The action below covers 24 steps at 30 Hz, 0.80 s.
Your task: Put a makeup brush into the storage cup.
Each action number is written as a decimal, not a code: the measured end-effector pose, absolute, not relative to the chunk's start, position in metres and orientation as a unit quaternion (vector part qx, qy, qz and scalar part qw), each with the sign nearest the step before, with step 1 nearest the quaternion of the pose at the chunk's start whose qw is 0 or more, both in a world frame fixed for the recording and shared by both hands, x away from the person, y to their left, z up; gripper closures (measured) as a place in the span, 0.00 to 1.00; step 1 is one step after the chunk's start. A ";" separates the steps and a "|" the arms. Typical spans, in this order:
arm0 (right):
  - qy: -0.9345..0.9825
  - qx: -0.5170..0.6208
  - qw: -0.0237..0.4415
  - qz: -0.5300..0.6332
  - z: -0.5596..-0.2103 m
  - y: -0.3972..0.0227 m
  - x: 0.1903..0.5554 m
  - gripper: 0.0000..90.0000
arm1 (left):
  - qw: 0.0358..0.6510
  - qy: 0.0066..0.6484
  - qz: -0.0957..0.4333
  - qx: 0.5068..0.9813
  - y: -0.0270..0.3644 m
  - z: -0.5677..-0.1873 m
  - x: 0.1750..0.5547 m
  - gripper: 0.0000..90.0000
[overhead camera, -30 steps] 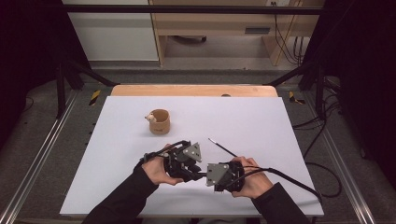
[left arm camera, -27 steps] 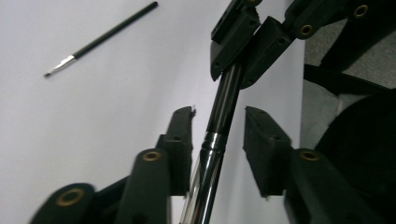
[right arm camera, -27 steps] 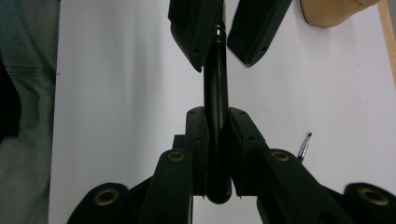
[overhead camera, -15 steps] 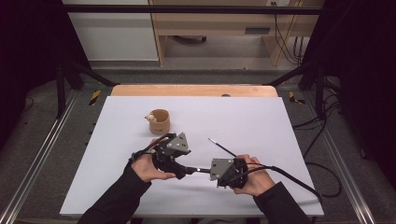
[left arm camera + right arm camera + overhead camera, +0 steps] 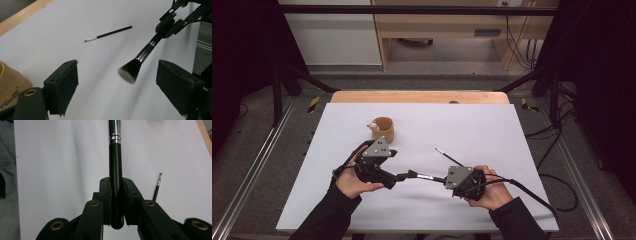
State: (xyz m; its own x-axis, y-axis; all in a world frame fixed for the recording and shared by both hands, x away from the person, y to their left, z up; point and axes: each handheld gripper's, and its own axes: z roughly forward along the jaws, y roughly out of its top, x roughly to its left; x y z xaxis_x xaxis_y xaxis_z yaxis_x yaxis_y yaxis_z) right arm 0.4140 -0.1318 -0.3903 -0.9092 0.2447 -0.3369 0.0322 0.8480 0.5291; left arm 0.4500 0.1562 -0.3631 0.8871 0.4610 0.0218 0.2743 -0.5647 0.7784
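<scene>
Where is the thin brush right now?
The thin brush lies flat on the white table, untouched, just beyond the right gripper in the high view. In the left gripper view it lies past the big brush held by that gripper.

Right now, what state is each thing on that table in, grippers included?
Left gripper: jaws just opened, nothing gripped.
Right gripper: shut on big brush handle.
Big brush: held above the table, bristles free.
Thin brush: lying flat, untouched.
Brown cup: upright.
</scene>
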 end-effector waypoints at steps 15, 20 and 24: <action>0.920 0.117 0.211 0.310 -0.396 -0.139 0.414 0.88 | 0.445 0.256 0.126 0.849 0.169 -0.388 0.441 0.11; 0.912 0.124 0.211 0.329 -0.399 -0.137 0.415 0.88 | 0.461 0.269 0.124 0.836 0.171 -0.395 0.437 0.11; 0.904 0.137 0.210 0.347 -0.402 -0.136 0.414 0.88 | 0.471 0.277 0.123 0.828 0.173 -0.400 0.435 0.12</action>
State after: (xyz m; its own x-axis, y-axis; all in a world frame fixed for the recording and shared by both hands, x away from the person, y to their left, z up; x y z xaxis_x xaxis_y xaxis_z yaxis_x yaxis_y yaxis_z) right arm 0.4144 -0.1357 -0.4021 -0.8738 0.3937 -0.2854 0.1020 0.7223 0.6841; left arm 0.4351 0.1730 -0.4002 0.8163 0.5748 -0.0580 0.3438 -0.4028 0.8483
